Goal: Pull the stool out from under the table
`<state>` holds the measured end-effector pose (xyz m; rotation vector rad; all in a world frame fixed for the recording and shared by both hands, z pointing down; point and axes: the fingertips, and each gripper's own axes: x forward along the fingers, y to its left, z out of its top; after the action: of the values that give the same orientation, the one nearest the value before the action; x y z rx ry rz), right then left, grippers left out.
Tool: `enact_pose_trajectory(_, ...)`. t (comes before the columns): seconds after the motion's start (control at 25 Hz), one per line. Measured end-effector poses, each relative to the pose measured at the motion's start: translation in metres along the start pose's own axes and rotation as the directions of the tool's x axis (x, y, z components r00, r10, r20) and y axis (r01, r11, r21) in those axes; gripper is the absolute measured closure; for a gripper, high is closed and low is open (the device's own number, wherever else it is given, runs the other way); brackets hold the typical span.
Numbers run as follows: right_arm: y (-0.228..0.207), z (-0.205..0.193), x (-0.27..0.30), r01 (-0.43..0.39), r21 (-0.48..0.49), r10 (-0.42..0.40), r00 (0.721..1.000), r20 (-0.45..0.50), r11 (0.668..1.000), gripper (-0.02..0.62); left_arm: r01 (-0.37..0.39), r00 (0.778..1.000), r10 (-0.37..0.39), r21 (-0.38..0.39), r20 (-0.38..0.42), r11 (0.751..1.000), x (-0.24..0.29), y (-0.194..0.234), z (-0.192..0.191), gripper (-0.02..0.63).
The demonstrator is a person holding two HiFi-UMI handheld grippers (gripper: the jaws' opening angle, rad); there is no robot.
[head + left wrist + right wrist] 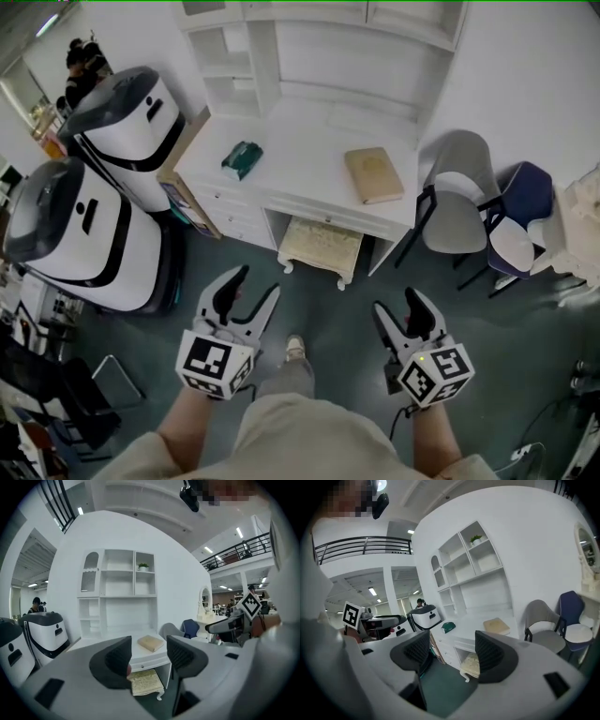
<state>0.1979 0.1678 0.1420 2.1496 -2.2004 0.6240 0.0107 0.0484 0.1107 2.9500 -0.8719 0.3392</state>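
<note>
Pointing slightly downward, left gripper (255, 281) and right gripper (396, 302) hovered, jaws apart and empty; ahead, the cream cushioned stool (321, 246) stood tucked under the worktop (300, 159).

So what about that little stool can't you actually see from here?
- Head view: the table hides the stool's rear half and back legs.
- Left gripper view: the near jaw covers the stool's left edge.
- Head view: the teal object on the table is too small to identify.
</note>
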Motion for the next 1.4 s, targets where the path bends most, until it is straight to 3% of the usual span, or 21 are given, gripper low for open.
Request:
enact_pose_trajectory(0.28, -0.025, -0.013, 0.104, 0.062, 0.047, -0.057, 0.993, -0.104, 0.997, 0.293, 0.054, 0.994, -0.060, -0.073, -0.089, 0.996, 0.092, 0.079, -0.034, 0.370)
enact_pose_trajectory(0.68, -0.074, -0.051, 0.204, 0.138, 0.176, -0.099, 0.972, -0.214, 0.975, 0.293, 0.102, 0.969, -0.137, -0.170, -0.207, 0.980, 0.182, 0.144, -0.093, 0.362)
enact_pose_trajectory(1.24, -0.157, -0.114, 0.279, 0.201, 0.208, -0.126, 0.936, -0.327, 0.957, 0.292, 0.080, 0.933, -0.147, -0.208, -0.329, 0.975, 0.266, 0.172, -0.175, 0.355)
enact_pose_trajectory(1.4, -0.177, -0.144, 0.303, 0.199, 0.222, -0.107, 0.924, -0.367, 0.955, 0.291, 0.048, 0.933, -0.128, -0.235, -0.337, 0.971, 0.292, 0.183, -0.211, 0.353)
